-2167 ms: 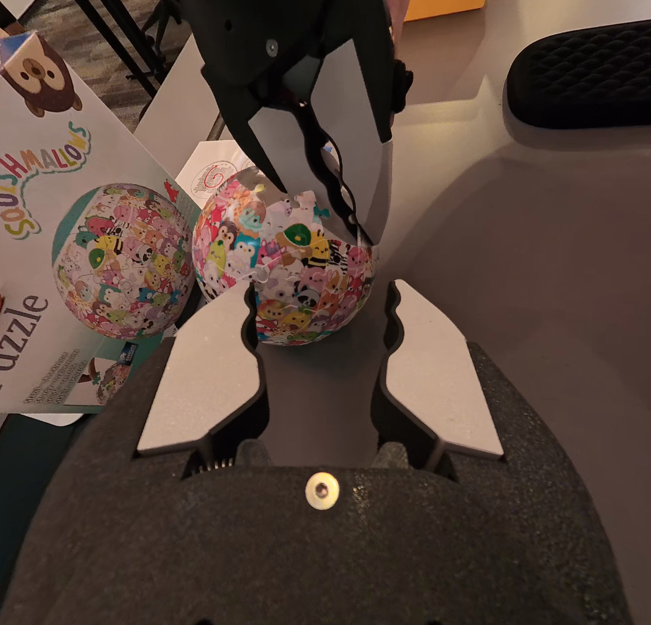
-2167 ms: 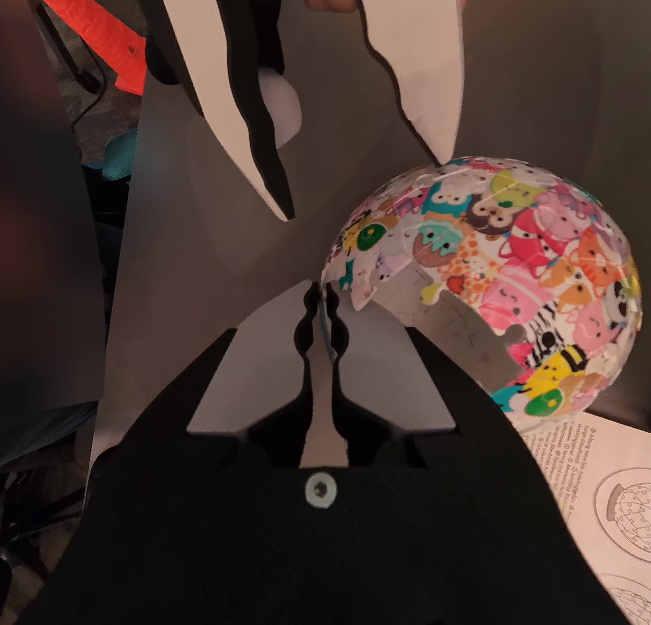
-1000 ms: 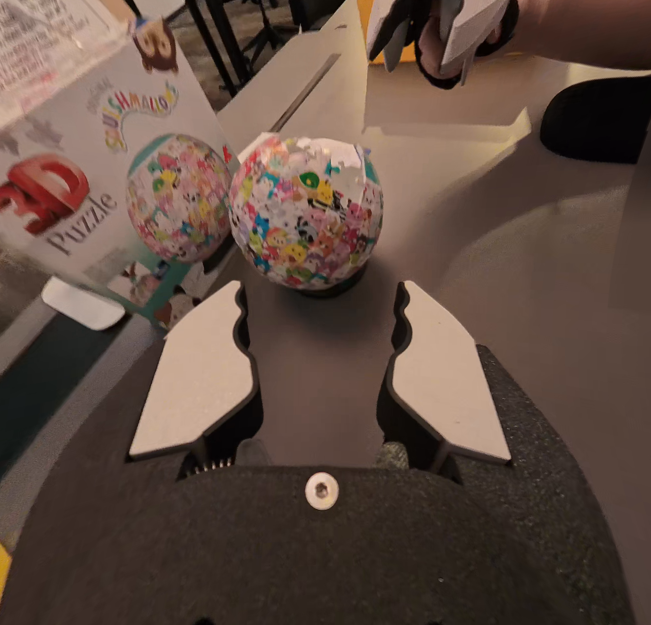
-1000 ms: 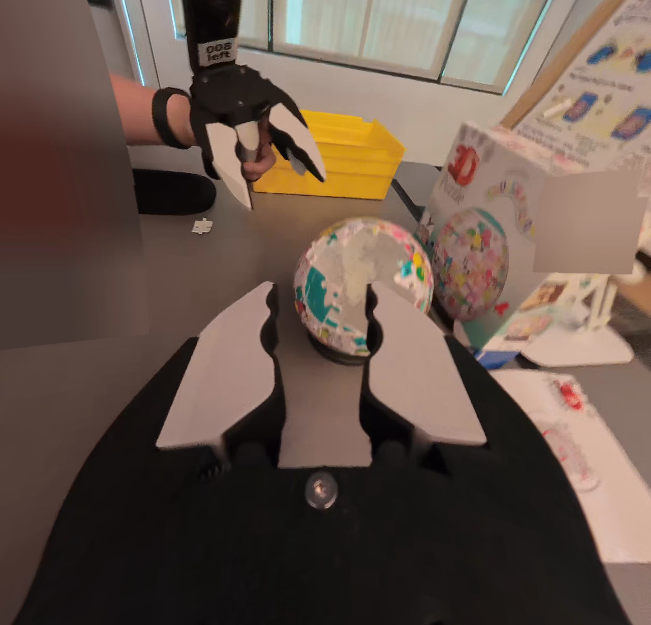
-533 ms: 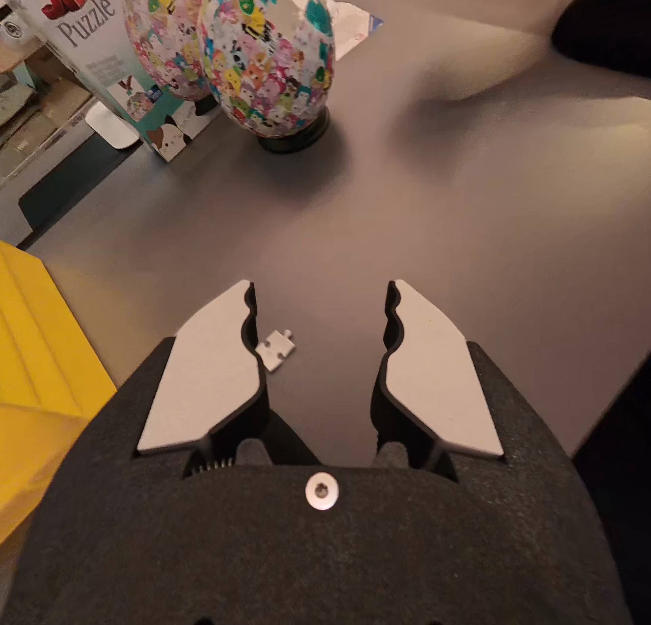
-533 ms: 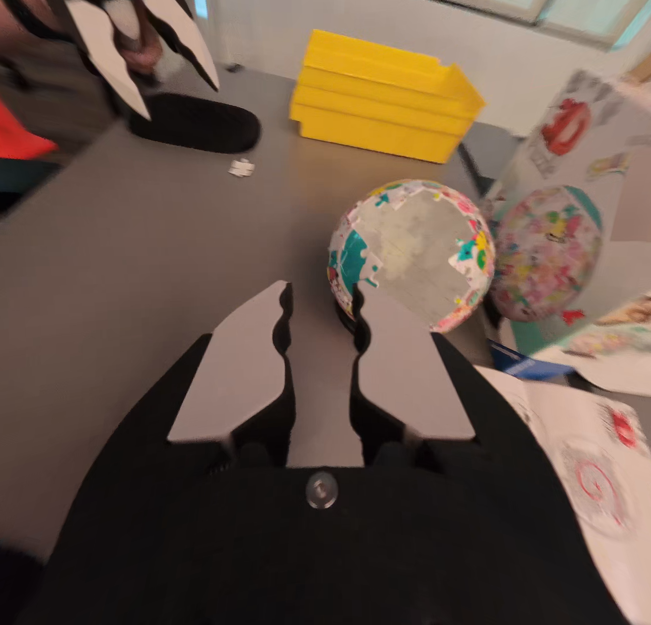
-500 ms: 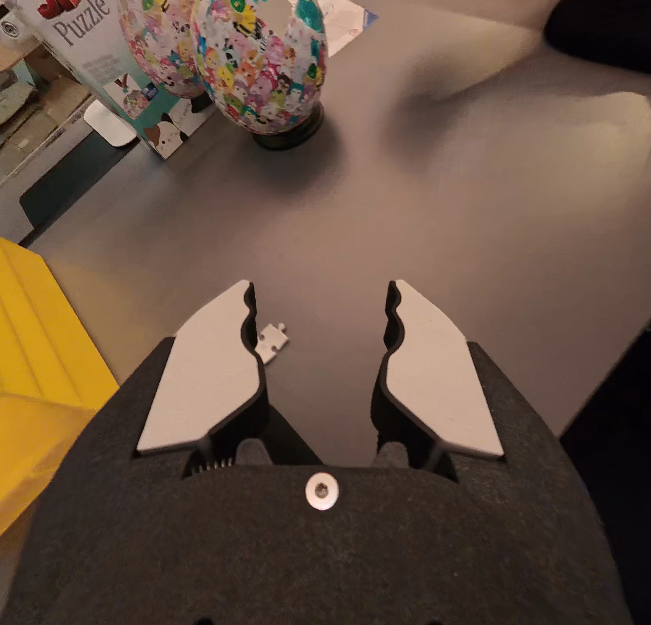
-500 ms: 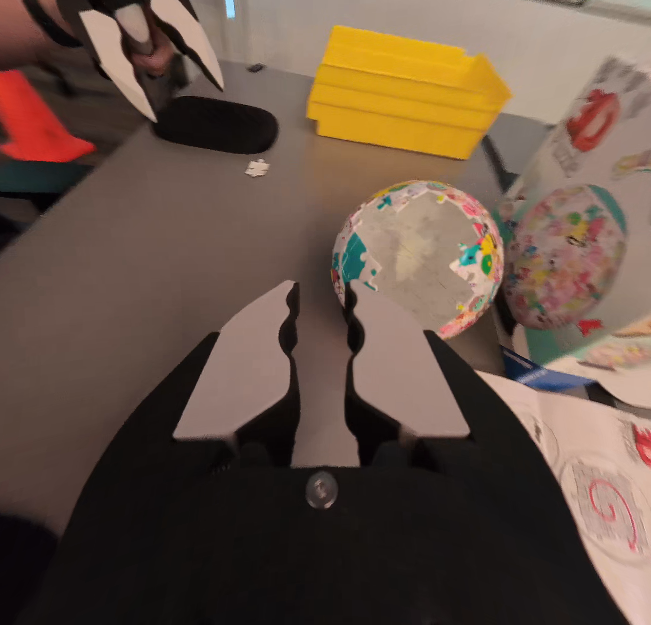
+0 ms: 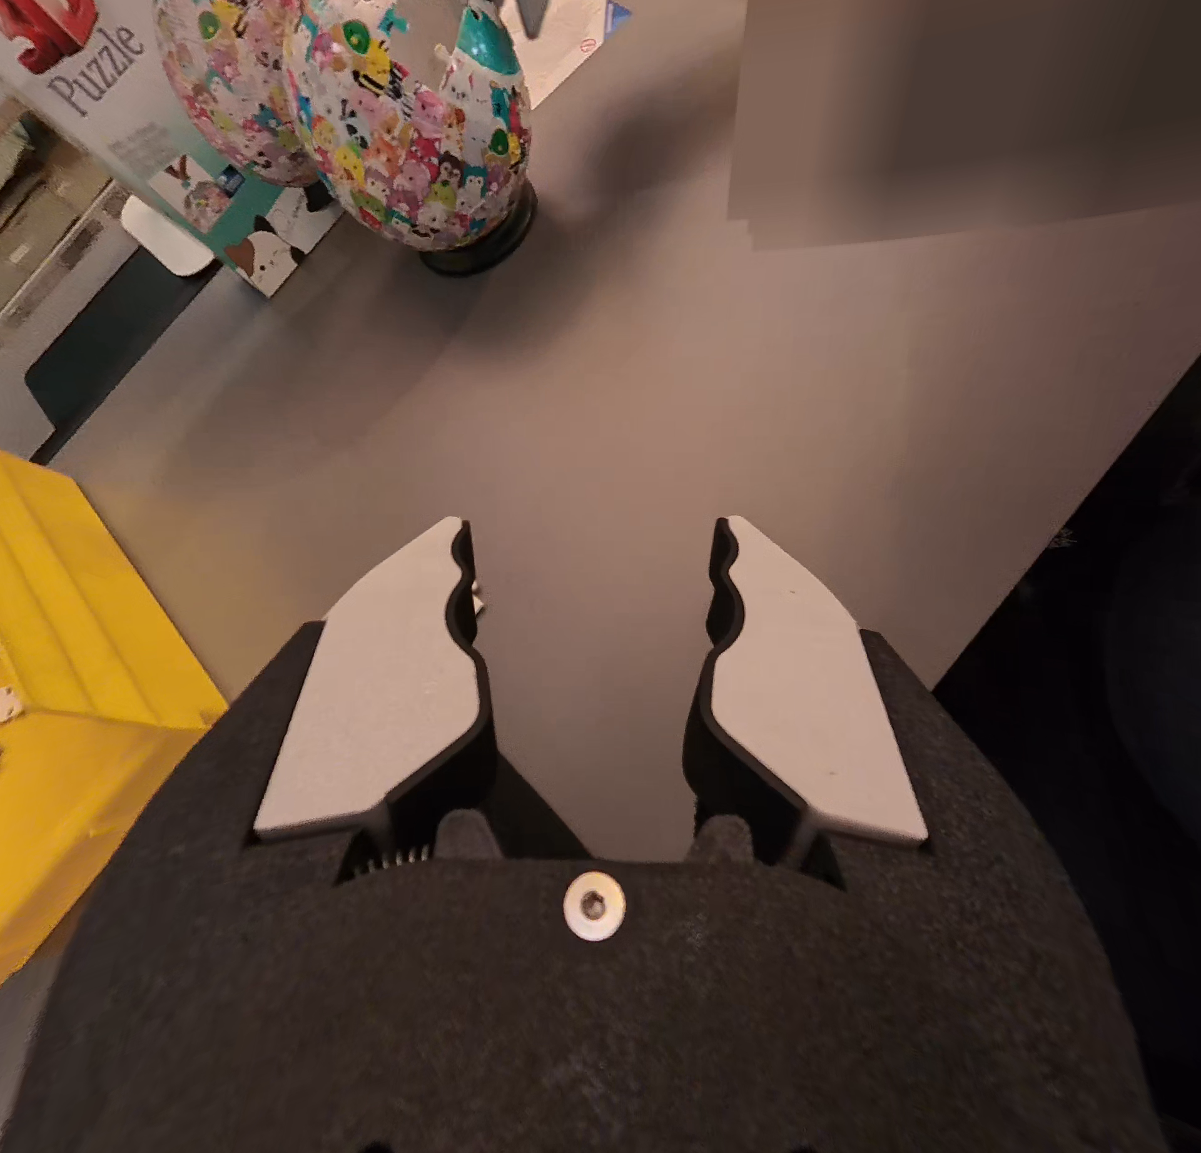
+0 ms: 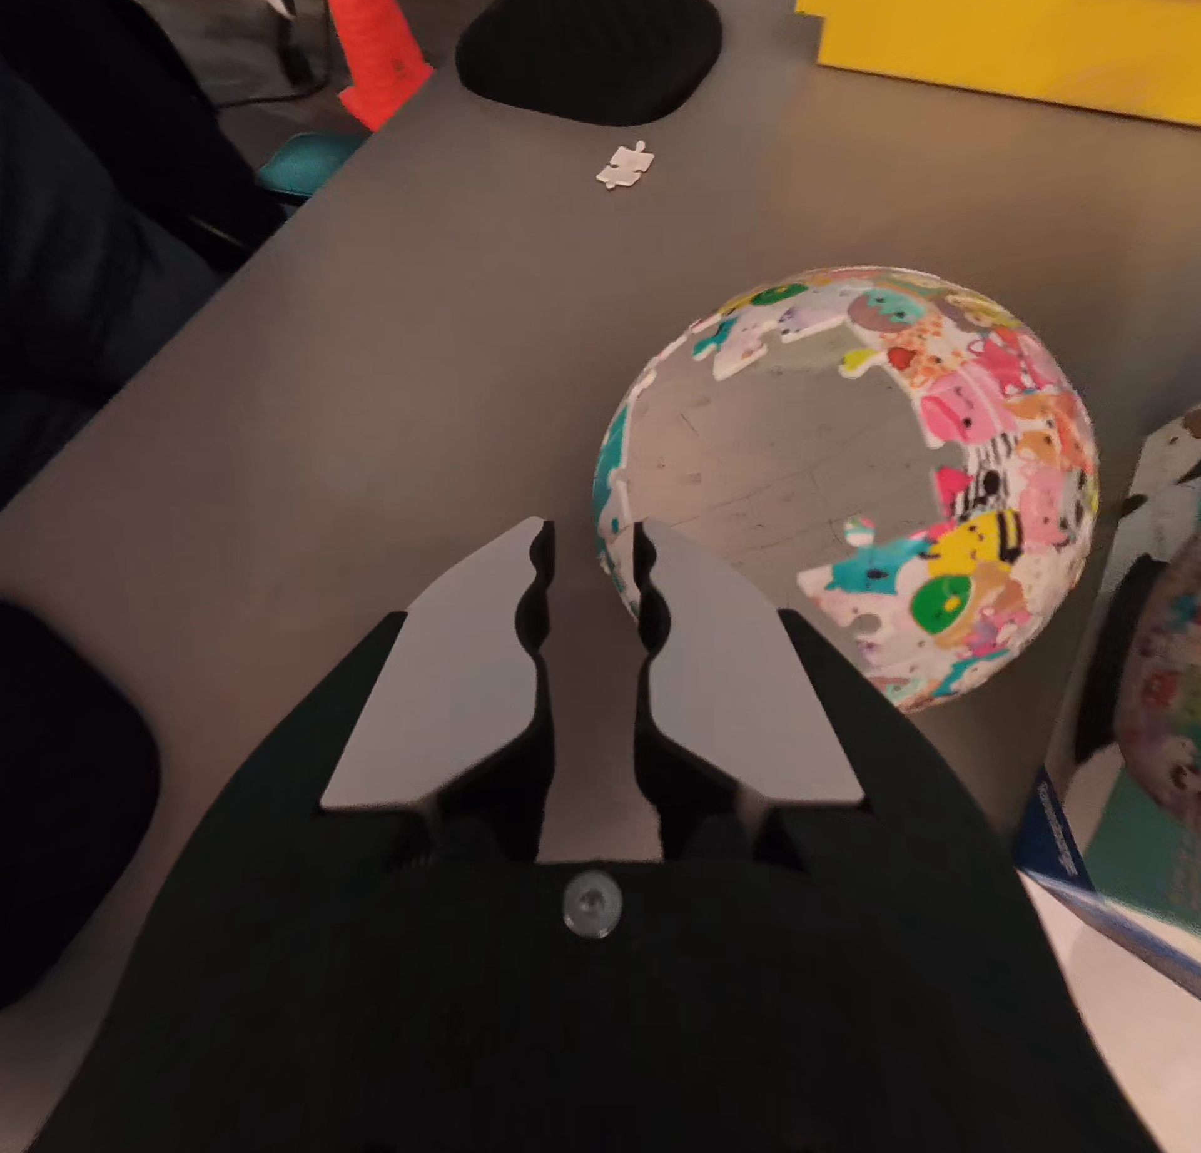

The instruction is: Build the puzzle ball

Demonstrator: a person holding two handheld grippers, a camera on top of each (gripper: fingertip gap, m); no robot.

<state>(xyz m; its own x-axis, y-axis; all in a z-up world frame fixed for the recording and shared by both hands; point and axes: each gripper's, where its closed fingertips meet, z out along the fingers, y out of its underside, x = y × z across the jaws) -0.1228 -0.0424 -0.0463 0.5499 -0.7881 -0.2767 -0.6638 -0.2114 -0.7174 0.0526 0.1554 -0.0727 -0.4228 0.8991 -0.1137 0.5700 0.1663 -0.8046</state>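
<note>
Left gripper (image 9: 591,530): jaws wide, empty, loose puzzle piece (image 9: 477,595) peeking out beside left finger. Right gripper (image 10: 591,530): jaws narrow, empty, unfinished puzzle ball (image 10: 845,485) just right of the tips, open gap facing up.

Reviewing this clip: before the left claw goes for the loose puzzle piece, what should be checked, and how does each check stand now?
1. Left claw open and empty: ok.
2. Loose puzzle piece lying free on the table: ok.
3. Piece centred in the left claw's opening: not ok; it is mostly hidden behind one side.
4. Puzzle ball seated on its stand: ok.
5. Right claw empty, jaws narrowly apart: ok.
6. Where the piece fits in the ball's gap: cannot tell.
</note>
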